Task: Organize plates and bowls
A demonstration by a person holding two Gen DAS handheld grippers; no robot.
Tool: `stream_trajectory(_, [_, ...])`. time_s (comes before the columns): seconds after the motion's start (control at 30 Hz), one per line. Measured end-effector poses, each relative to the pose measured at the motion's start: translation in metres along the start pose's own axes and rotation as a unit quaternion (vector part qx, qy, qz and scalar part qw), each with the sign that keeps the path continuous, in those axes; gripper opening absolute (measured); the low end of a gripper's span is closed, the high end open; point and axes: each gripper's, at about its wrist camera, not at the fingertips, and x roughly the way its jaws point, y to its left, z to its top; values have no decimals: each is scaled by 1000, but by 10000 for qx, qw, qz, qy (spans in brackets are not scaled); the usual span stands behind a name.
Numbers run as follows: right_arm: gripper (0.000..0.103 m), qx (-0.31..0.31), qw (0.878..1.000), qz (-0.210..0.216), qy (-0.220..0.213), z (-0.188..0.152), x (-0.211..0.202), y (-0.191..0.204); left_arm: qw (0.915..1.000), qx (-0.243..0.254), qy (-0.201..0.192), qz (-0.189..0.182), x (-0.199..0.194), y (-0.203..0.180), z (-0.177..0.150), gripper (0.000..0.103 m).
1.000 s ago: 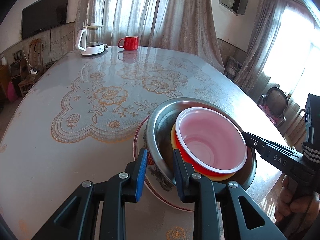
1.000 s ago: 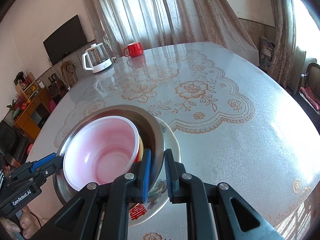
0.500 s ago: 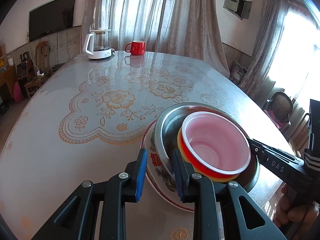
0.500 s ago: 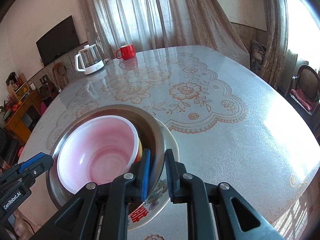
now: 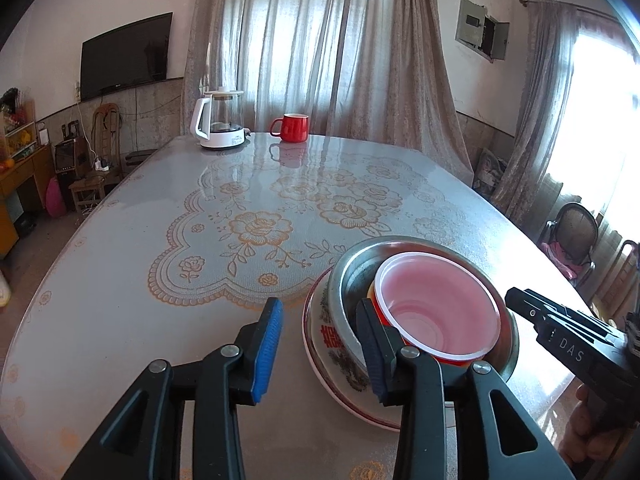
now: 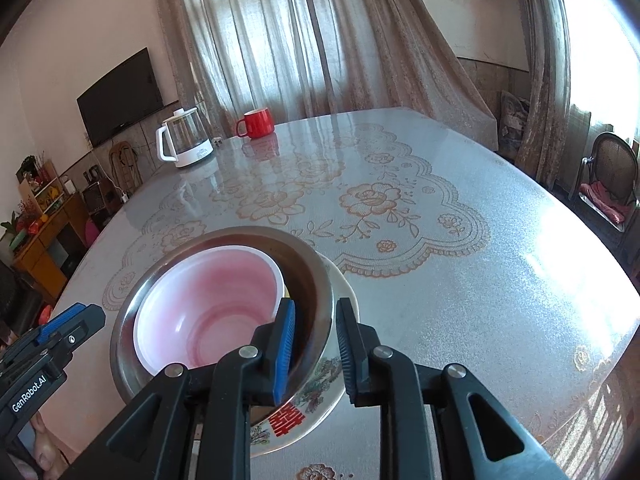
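A stack of dishes sits near the table's front edge. At the bottom is a white flowered ceramic bowl (image 5: 332, 344) (image 6: 288, 424), with a steel bowl (image 5: 352, 276) (image 6: 308, 280) nested in it. Inside that lies a red and yellow bowl (image 5: 456, 358) holding a pink plastic bowl (image 5: 436, 312) (image 6: 216, 300). My left gripper (image 5: 317, 303) straddles the stack's left rims, its jaws opening, and the blue pad stands clear of the ceramic bowl. My right gripper (image 6: 317, 304) straddles the right rims, its jaws opening with slim gaps at both pads.
A glass kettle (image 5: 220, 124) and a red mug (image 5: 294, 127) stand at the far end of the table (image 5: 160, 320), which has a lace-pattern cover. Chairs (image 5: 576, 236) stand beyond the right edge. A hand (image 5: 592, 440) holds the right gripper's handle.
The left jaws have spread wide and let go of the bowl rims. The right jaws have parted slightly. Both views have tipped up, so the stack shows lower in the frames.
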Motion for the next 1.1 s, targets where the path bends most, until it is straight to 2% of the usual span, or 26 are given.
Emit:
stream_trajectory(0.1, [25,-154,9995,-165,-218,0,-13,8,9997,-60,-216,138,-11,4,-1,45])
stream_trajectory(0.17, [33,-309,9979,-340,-466,-3,-26,14,9989,-79,-360,290,-18,7,-2,59])
stream_trajectory(0.3, [44,-393,9957,-326,-770,-14,-46,28,9979,-49,-419,490,-24,8,-7,74])
stream_trajectory(0.37, [60,-450,9961,-246,-720,-22,-49,37,9976,-97,-411,550,-24,10,-11,84])
stream_trajectory(0.4, [63,-504,9958,-281,-711,-27,-50,42,9974,-132,-388,585,-24,11,-13,88])
stream_trajectory(0.43, [63,-565,9952,-319,-730,-33,-50,47,9972,-168,-378,621,-24,12,-16,93])
stream_trajectory(0.5, [64,-632,9946,-361,-737,-41,-50,54,9968,-202,-364,676,-24,12,-21,95])
stream_trajectory(0.57, [64,-557,9949,-418,-723,-43,-49,56,9969,-169,-329,699,-25,11,-25,102])
stream_trajectory(0.87, [64,-177,9926,-782,-912,-43,-54,44,9972,-183,-416,596,-31,10,-31,103])
stream_trajectory(1.1, [64,-272,9936,-726,-820,-46,-51,46,9961,-19,-472,751,-36,-3,-34,103])
